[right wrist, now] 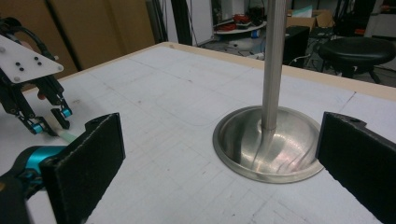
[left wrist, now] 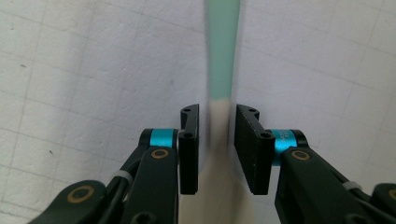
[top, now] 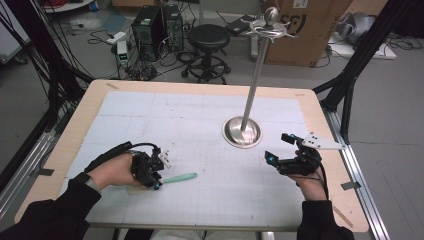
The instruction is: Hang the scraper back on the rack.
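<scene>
A kitchen tool with a mint-green handle (top: 181, 177) and a beige head lies flat on the gridded mat (top: 200, 120) at the front left. My left gripper (top: 161, 175) points down over it where green meets beige. In the left gripper view the gripper (left wrist: 217, 116) straddles the beige neck (left wrist: 219, 126), with a thin gap on each side, and the handle (left wrist: 223, 46) runs away from it. My right gripper (top: 278, 147) hovers at the front right, open wide with nothing between its jaws; the right gripper view (right wrist: 224, 123) faces the stand's base (right wrist: 266, 149).
A tall metal stand (top: 255, 75) with hooks on top rises from a round steel base (top: 242, 132) right of centre. The wooden table edge (top: 345, 200) frames the mat. Behind the table are a black stool (top: 207, 37), computer towers and cardboard boxes.
</scene>
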The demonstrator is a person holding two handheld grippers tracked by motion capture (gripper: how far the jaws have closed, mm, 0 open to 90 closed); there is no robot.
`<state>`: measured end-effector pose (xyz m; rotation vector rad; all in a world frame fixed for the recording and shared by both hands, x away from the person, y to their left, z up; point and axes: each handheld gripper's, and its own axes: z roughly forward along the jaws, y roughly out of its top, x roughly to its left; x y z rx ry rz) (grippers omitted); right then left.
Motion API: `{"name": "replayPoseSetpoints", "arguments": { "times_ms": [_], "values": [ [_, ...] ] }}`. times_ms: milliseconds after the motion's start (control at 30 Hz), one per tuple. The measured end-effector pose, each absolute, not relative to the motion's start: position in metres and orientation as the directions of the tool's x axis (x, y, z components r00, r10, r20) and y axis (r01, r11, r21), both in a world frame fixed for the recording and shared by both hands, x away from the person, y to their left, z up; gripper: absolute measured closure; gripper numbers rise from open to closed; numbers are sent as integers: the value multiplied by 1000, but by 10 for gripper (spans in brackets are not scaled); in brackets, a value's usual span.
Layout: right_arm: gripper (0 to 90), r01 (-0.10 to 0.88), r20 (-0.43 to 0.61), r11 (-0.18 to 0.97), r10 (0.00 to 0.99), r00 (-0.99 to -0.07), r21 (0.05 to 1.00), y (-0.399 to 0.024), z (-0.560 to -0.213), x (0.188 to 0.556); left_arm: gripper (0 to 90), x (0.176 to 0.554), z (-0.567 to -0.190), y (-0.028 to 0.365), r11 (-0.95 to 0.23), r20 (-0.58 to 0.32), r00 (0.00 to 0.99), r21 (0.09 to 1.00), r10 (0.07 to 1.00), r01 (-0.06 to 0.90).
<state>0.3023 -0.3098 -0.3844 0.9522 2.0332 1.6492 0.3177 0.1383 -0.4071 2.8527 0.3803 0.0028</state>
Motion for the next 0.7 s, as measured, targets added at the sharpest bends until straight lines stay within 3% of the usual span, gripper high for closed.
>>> {"name": "replayPoseSetpoints", "arguments": {
  "times_ms": [533, 700],
  "values": [
    [3, 278, 133, 103, 688, -713, 955, -308, -385, 302, 804, 319, -406, 122, -954, -21, 966, 148, 259, 259],
    [3, 274, 132, 101, 688, -714, 956, -308, -385, 302, 808, 318, -406, 125, -948, -20, 962, 166, 273, 273]
  ]
}}
